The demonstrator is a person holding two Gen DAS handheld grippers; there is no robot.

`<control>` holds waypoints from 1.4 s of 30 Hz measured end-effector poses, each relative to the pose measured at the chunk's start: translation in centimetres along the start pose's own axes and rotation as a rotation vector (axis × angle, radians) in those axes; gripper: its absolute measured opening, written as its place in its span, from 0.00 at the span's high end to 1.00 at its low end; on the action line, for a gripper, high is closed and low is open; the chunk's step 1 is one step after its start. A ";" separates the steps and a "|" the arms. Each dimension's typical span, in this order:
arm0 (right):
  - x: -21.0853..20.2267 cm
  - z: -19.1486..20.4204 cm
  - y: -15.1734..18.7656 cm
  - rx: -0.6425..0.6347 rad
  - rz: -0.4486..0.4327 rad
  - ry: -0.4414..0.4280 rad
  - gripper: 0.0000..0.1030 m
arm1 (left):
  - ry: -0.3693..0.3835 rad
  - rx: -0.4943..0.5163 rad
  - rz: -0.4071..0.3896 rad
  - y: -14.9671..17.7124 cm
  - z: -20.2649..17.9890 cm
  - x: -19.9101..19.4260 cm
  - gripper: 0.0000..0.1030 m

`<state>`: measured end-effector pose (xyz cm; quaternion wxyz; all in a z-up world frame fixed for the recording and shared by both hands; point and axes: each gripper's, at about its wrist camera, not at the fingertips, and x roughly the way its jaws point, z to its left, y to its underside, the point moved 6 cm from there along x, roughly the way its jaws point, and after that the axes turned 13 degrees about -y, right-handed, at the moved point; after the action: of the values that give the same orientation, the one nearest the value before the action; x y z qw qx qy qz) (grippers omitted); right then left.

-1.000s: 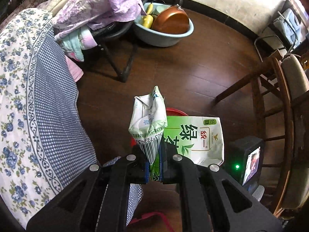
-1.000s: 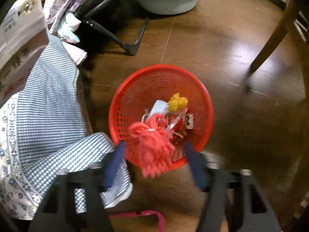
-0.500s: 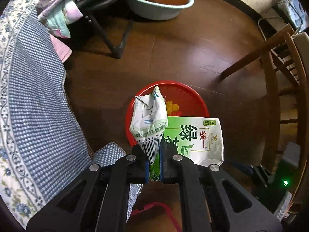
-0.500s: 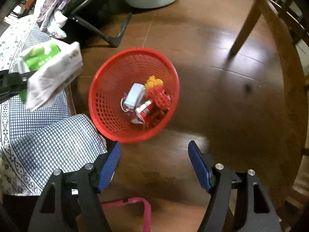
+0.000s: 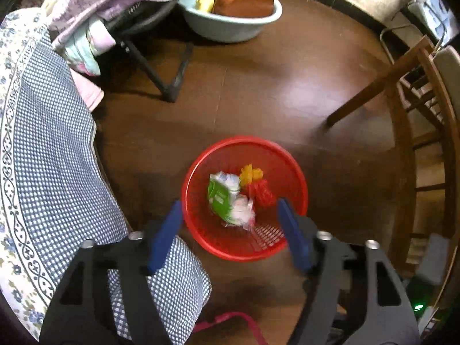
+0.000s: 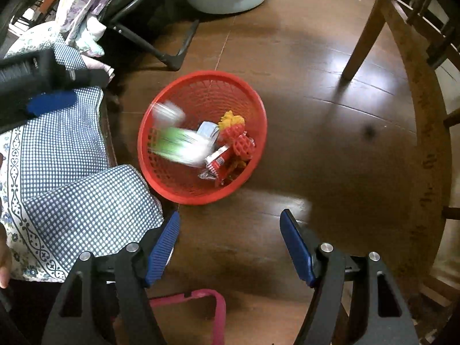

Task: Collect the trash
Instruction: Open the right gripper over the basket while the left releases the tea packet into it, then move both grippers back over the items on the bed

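Note:
A red mesh basket (image 5: 293,178) stands on the dark wooden floor and also shows in the right wrist view (image 6: 253,112). A crumpled green and white drink carton (image 5: 222,197) lies in it, blurred in the right wrist view (image 6: 178,143), beside yellow and red mesh pieces (image 5: 258,187) and a red wrapper (image 6: 218,158). My left gripper (image 5: 230,218) is open and empty just above the basket's near rim. My right gripper (image 6: 230,230) is open and empty, nearer than the basket. The left gripper's blue pad (image 6: 51,103) shows at the left of the right wrist view.
A blue checked cloth (image 5: 51,149) hangs at the left. A pale blue basin (image 5: 230,28) with a brown pan stands at the back. A black folding stand (image 5: 169,92) holds clothes. Wooden chair legs (image 6: 365,28) stand at the right. A pink frame (image 6: 201,296) lies near.
My left gripper opened and let go of the green carton, which dropped into the red basket. My right gripper stayed open and drew back a little from the basket.

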<state>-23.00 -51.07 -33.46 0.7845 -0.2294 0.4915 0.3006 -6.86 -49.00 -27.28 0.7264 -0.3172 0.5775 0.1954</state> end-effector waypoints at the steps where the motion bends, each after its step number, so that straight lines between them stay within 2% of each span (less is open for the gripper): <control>1: 0.1 0.1 0.0 0.000 0.007 0.001 0.31 | 0.006 -0.005 -0.008 -0.2 0.0 -0.3 0.26; 3: 0.1 0.2 0.2 -0.004 0.017 0.007 0.32 | 0.014 -0.014 -0.031 -0.5 0.0 -1.1 0.18; 4: -0.1 0.3 0.2 -0.007 0.018 0.011 0.32 | 0.018 -0.017 -0.042 -0.7 0.0 -1.5 0.18; 8: -1.0 0.9 0.0 -0.016 0.017 0.026 0.32 | 0.039 -0.030 -0.082 -1.3 0.2 -3.8 0.18; 12: -2.6 2.1 -0.3 -0.042 0.006 0.046 0.32 | 0.065 -0.059 -0.181 -2.0 1.3 -8.0 0.18; 17: -5.2 4.5 -1.1 -0.082 -0.047 0.045 0.32 | 0.090 -0.114 -0.319 -2.2 4.3 -14.6 0.14; 19: -6.7 5.8 -1.4 -0.102 -0.074 0.047 0.31 | 0.103 -0.140 -0.350 -2.1 5.7 -16.5 0.13; 23: -8.9 8.0 -1.8 -0.143 -0.115 0.079 0.20 | 0.115 -0.220 -0.429 -1.8 10.7 -21.8 0.11; 25: -9.7 9.3 -1.9 -0.152 -0.126 0.093 0.19 | 0.037 -0.239 -0.499 -1.2 14.0 -24.8 0.07; 27: -10.6 10.7 -2.1 -0.169 -0.145 0.096 0.19 | -0.100 -0.244 -0.564 -0.3 18.0 -27.6 0.07; 29: -11.4 12.5 -2.3 -0.200 -0.168 0.095 0.19 | -0.229 -0.265 -0.587 1.0 22.3 -29.4 0.07; 31: -12.5 15.2 -2.4 -0.244 -0.198 0.088 0.19 | -0.341 -0.318 -0.577 3.0 27.8 -30.3 0.07; 35: -14.2 21.3 -2.4 -0.337 -0.245 0.049 0.18 | -0.450 -0.449 -0.543 6.7 36.9 -30.3 0.07; 37: -14.7 25.7 -2.2 -0.407 -0.256 0.016 0.17 | -0.546 -0.514 -0.513 8.5 42.2 -29.6 0.07; 39: -15.0 29.5 -1.8 -0.469 -0.254 -0.015 0.16 | -0.609 -0.555 -0.478 10.1 45.9 -28.6 0.07; 40: -15.1 31.7 -1.5 -0.499 -0.248 -0.042 0.16 | -0.630 -0.587 -0.455 10.9 47.8 -27.9 0.07; 42: -15.2 36.5 -0.9 -0.557 -0.243 -0.103 0.15 | -0.581 -0.671 -0.438 12.4 50.4 -26.9 0.07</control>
<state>-4.35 -31.50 -4.57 0.7456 -0.4772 0.3186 0.3389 14.23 -3.22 2.33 0.7391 -0.5800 0.1761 0.2938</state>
